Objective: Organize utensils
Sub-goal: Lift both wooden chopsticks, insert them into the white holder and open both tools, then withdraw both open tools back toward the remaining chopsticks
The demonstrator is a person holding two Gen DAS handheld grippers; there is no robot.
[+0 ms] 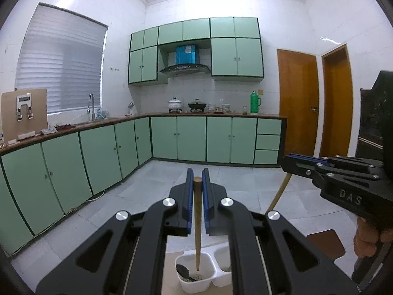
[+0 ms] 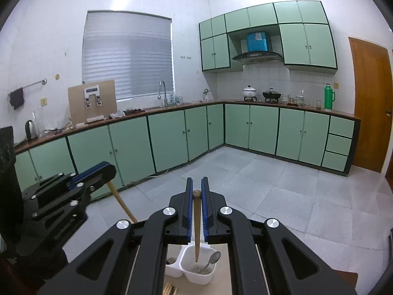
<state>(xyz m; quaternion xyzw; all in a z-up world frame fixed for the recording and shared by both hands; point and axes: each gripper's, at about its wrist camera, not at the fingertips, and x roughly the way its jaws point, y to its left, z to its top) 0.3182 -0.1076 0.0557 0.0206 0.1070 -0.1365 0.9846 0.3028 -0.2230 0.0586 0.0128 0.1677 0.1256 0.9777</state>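
Observation:
In the left wrist view my left gripper (image 1: 197, 171) is shut on a wooden chopstick (image 1: 197, 221) that hangs straight down. Its lower tip is over the left compartment of a white two-part utensil holder (image 1: 216, 274), where a dark spoon (image 1: 183, 271) lies. My right gripper (image 1: 289, 162) comes in from the right, shut on a second chopstick (image 1: 280, 191). In the right wrist view my right gripper (image 2: 196, 181) grips that chopstick (image 2: 196, 226) above the holder (image 2: 194, 279), beside a metal spoon (image 2: 213, 259). My left gripper (image 2: 108, 170) holds its chopstick (image 2: 120, 202) at the left.
The holder stands on a light wooden table (image 1: 172, 268). Several loose chopsticks (image 2: 169, 290) lie at its near edge. A hand (image 1: 366, 241) holds the right gripper. Green cabinets (image 2: 172, 137) and a counter line the far walls, with tiled floor (image 2: 282, 191) between.

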